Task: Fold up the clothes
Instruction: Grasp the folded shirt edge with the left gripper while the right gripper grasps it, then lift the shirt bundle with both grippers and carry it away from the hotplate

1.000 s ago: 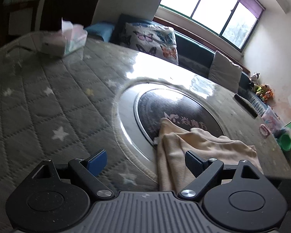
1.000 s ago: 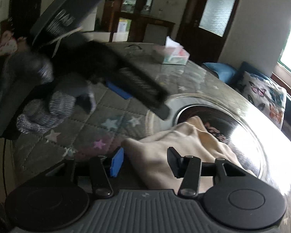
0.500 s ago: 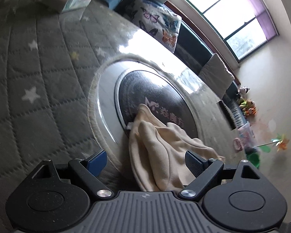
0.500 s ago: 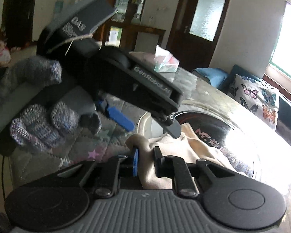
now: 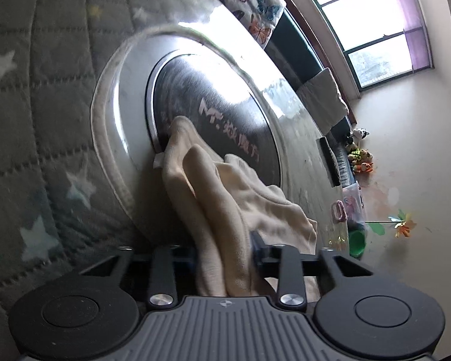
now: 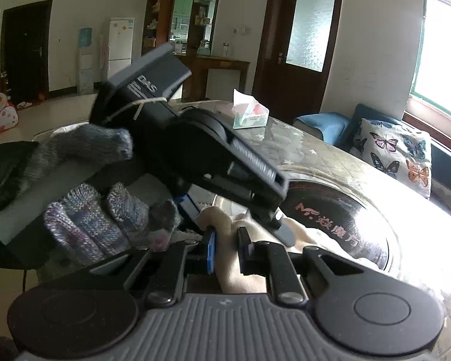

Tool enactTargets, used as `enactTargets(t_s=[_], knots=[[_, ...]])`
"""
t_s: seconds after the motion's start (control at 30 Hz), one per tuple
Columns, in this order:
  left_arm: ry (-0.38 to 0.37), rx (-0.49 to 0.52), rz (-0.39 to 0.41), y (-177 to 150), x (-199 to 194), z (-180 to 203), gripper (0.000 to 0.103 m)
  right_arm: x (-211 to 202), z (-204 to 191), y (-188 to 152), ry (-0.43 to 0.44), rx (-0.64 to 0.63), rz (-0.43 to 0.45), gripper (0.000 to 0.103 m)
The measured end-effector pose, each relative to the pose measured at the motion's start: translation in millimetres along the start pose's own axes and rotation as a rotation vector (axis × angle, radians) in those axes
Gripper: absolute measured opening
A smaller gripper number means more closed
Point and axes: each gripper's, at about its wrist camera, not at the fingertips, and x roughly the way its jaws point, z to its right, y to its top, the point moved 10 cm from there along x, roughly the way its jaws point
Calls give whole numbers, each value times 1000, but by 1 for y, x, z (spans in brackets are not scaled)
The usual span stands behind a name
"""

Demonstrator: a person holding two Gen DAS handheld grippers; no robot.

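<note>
Cloth is what we have in both tools: a soft, cream-coloured knitted garment [image 5: 231, 198], bunched into thick ridges, lying partly on the dark round glass turntable with pink lettering [image 5: 222, 105] that sits ahead of us in the grey quilted star-print table cover [image 5: 30, 126].

Our left gripper [image 5: 224, 249] has its jaws drawn in on a thick fold of the garment, which runs from between the fingers forward and up toward the turntable. Our right gripper [image 6: 227, 252] is likewise pinched on a rolled edge of the same cloth just in front of it; the left tool, held in a grey knitted glove [image 6: 105, 210], crosses directly ahead and above, nearly touching.

We judge the fabric light, limp and stretchy. It will sag and drag instead of holding a line, and the glossy glass under it should let it slide easily. Each tool seems to hold several layers, so a lift may raise a lump, not one clean edge. Better holds would be a single hem or corner, with the two grips set well apart so the cloth hangs flat.
</note>
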Motion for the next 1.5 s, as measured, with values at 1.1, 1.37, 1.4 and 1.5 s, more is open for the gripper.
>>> enactTargets(t_s=[1.1,1.37,1.4,1.5], knots=[[24,16,23,-2,3,-1,22,-39,218,-113,-370,606,-55,30],[39,30,26,-2,5,1,22,-26,233,-126,-339,710,-46,35],[44,33,26,-2,5,1,22,-25,233,-125,-337,714,-43,35],[61,49,29,-1,5,3,22,-22,229,-123,-306,721,-38,19]])
